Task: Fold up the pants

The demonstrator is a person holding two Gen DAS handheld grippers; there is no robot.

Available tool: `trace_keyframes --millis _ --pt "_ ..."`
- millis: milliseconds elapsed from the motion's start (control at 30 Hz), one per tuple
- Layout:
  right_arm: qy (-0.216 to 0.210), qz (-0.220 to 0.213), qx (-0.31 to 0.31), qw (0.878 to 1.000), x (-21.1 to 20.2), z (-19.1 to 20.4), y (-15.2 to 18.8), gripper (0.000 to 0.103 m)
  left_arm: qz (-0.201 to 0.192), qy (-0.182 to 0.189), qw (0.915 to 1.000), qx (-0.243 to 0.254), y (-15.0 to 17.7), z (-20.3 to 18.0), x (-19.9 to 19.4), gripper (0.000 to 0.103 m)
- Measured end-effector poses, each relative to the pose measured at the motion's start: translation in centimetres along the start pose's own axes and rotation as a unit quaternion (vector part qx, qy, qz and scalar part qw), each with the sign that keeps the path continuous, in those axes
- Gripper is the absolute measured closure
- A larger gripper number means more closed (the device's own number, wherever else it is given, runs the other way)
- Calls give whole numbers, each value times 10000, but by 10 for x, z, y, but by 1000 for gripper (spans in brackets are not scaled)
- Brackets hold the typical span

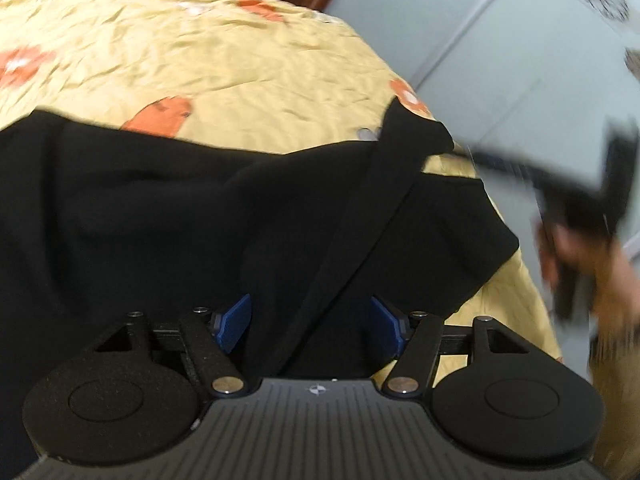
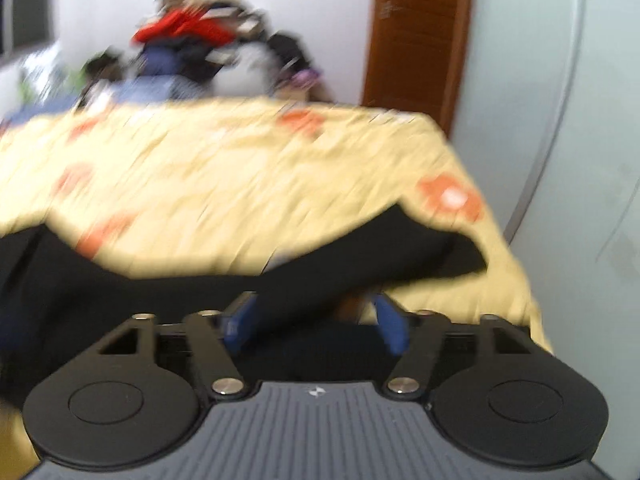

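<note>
Black pants (image 1: 160,208) lie spread over the near part of a bed, with a narrow black strip (image 1: 384,184) running up to the bed's right edge. My left gripper (image 1: 311,322) hovers just over the cloth, its blue pads (image 1: 236,320) wide apart and not pressing on anything. In the right wrist view the pants (image 2: 120,280) cross the frame, blurred. My right gripper (image 2: 315,326) is open above them; cloth lies between the pads (image 2: 390,328) but is not pinched. That gripper, with the hand (image 1: 580,248) holding it, shows as a blur at the right of the left wrist view.
The bed carries a crumpled yellow sheet (image 1: 200,60) with orange flowers and drops off at its right edge (image 2: 512,240). A pale cabinet (image 2: 540,100) and a brown wooden door frame (image 2: 416,32) stand to the right. A heap of clothes (image 2: 192,40) is piled beyond the far end.
</note>
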State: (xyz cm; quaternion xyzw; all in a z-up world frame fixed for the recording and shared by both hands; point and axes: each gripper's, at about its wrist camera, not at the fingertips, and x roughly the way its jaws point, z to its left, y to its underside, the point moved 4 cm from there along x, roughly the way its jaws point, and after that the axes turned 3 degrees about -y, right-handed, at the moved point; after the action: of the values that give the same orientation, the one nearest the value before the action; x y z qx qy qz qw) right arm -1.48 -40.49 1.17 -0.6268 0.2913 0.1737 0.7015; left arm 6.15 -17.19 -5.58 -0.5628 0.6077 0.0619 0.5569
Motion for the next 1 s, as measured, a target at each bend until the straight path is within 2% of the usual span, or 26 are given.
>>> trace_keyframes --millis 67,200,333,400,500,633,667,700,733,800,933,1000 --pt "172 10 255 9995 28 -17 -27 35 -85 -62 9996 258 0 -6 5 36" --pt "434 427 462 9971 84 -37 -58 36 -232 -223 9943 1015 2 -20 16 36" --pt "660 887 795 9907 130 -45 -66 37 -458 -541 9781 1959 13 -38 25 35" --pt "878 1032 958 9861 144 -50 -67 37 -562 -606 9712 2233 19 -43 28 27" --pt "1148 1168 1255 9785 161 -59 -67 41 -648 -509 9687 2339 24 -45 31 18" --pt "1552 1355 1329 9695 172 -68 -63 53 -720 -399 9697 2298 24 -43 33 16" --pt "1585 1329 1389 9685 172 -71 -64 60 -753 -366 9698 2292 24 -43 34 16" --pt "1670 1300 1424 9669 169 -73 -65 74 -797 -333 9696 2289 24 -42 34 16" --pt "1745 1284 1425 9658 168 -75 -66 84 -834 -318 9692 2295 24 -41 35 16" --pt "1748 1236 1532 9647 164 -80 -66 93 -911 -324 9670 2356 26 -41 35 16" --pt "1646 922 1703 9672 147 -79 -66 97 -1068 -369 9628 2456 31 -42 35 17" --pt "1489 634 1883 9687 132 -80 -67 97 -1111 -363 9626 2445 31 -43 36 17"
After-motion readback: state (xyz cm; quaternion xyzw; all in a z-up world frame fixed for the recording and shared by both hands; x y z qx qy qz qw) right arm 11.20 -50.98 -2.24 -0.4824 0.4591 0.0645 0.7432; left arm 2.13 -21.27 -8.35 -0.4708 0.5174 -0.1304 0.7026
